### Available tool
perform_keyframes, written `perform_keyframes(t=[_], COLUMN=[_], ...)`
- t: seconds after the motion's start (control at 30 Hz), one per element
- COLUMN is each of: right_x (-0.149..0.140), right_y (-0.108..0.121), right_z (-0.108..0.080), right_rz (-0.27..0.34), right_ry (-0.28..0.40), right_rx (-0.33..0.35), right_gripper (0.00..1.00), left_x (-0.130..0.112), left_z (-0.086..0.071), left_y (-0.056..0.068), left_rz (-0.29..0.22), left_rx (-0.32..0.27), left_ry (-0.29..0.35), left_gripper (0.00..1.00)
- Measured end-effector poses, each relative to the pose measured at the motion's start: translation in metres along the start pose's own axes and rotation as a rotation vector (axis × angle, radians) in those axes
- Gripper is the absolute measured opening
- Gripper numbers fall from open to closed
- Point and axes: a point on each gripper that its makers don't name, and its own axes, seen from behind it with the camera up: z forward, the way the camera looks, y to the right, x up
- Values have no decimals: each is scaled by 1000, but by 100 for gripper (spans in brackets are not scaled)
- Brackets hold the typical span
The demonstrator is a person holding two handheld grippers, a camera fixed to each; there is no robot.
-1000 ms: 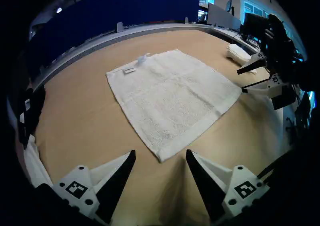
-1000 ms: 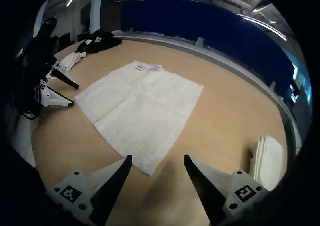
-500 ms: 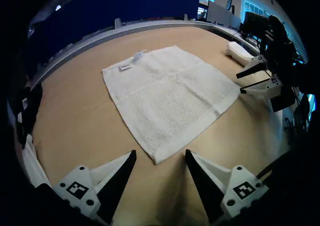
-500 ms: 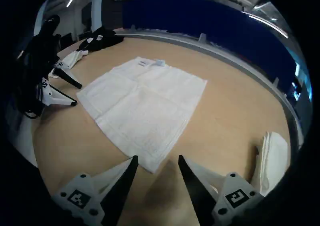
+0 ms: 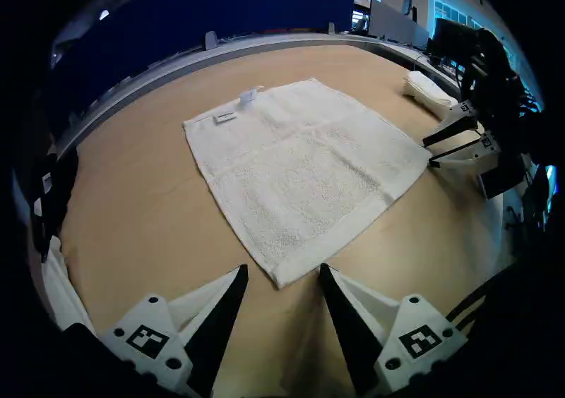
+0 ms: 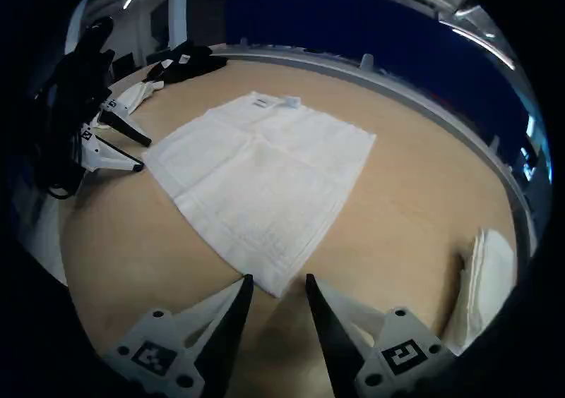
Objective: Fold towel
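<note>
**A:** How far along is the fold?

**B:** Not started, I'd say. The white towel (image 5: 304,165) lies flat in a single layer on the wooden table (image 5: 141,200). My left tongs (image 5: 282,267) are spread, with one near corner just between the fingers. My right tongs (image 6: 278,278) are spread too, though narrower, at the neighbouring corner. Neither pinches cloth yet, so every fold is left to do.

**A:** Any writing to read?

**B:** A small sewn label (image 5: 226,117) sits at the towel's far edge, too small to read. The tongs carry square black-and-white markers (image 5: 148,341), no words. A stack of folded towels (image 5: 427,91) lies near the table's edge.
</note>
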Motion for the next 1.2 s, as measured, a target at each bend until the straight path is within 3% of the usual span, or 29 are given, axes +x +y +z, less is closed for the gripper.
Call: perform_keyframes(t=[0.43,0.63,0.83,0.97,1.03,1.2], right_x=[0,1,1,1,2,7], right_y=[-4,-4,-3,-3,-4,-5], right_z=[0,0,-1,0,0,-1], right_rz=[22,28,35,41,47,63], right_ry=[0,-3,-7,-8,-7,-2], right_rx=[16,12,8,9,14,19], right_gripper=[34,25,22,18,16,13], left_x=[-1,-2,-2,-2,-3,-3], left_z=[0,-1,-1,-1,-1,-2], left_y=[2,2,-1,-1,-2,-1], left_rz=[-8,-5,-11,-13,-15,-33], left_rx=[6,2,18,22,28,29], left_ry=[-9,-22,-29,-26,-26,-28], left_gripper=[55,51,22,18,12,11])
